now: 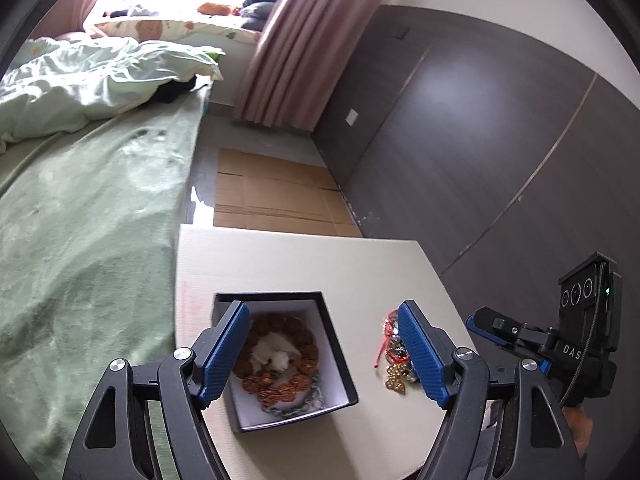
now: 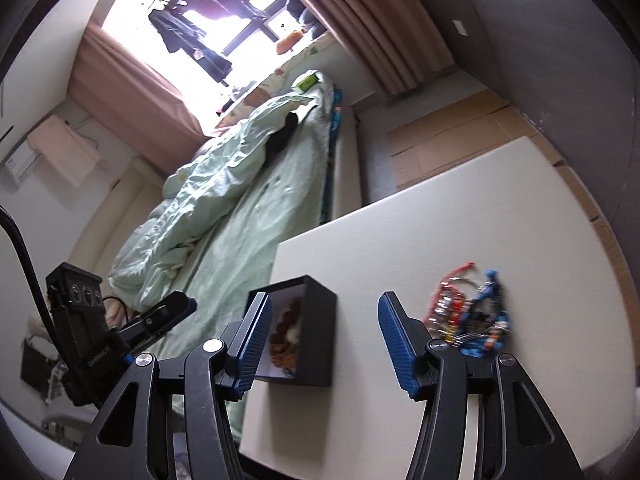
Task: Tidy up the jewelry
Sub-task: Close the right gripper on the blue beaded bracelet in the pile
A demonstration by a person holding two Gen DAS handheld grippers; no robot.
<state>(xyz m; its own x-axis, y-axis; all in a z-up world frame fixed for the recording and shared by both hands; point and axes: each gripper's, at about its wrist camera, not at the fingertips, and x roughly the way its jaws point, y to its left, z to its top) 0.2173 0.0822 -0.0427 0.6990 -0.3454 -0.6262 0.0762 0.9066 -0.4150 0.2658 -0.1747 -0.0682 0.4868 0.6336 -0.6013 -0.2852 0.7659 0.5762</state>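
A black box [image 1: 340, 364] with a white lining sits on the cream table [image 1: 300, 264]. In it lie a brown bead bracelet [image 1: 280, 360], something white and a silver chain. A heap of jewelry [image 1: 394, 354], red, gold and blue, lies on the table right of the box. My left gripper [image 1: 322, 354] is open and empty above the box and the heap. My right gripper [image 2: 324, 346] is open and empty, low over the table between the box [image 2: 316, 336] and the heap [image 2: 470, 316]. It also shows at the right edge of the left wrist view [image 1: 486, 326].
A bed with a green sheet [image 1: 88, 216] runs along the table's left side. Flattened cardboard [image 1: 272, 196] lies on the floor beyond the table. A dark panelled wall [image 1: 480, 140] stands to the right. Pink curtains [image 1: 296, 48] hang by the window.
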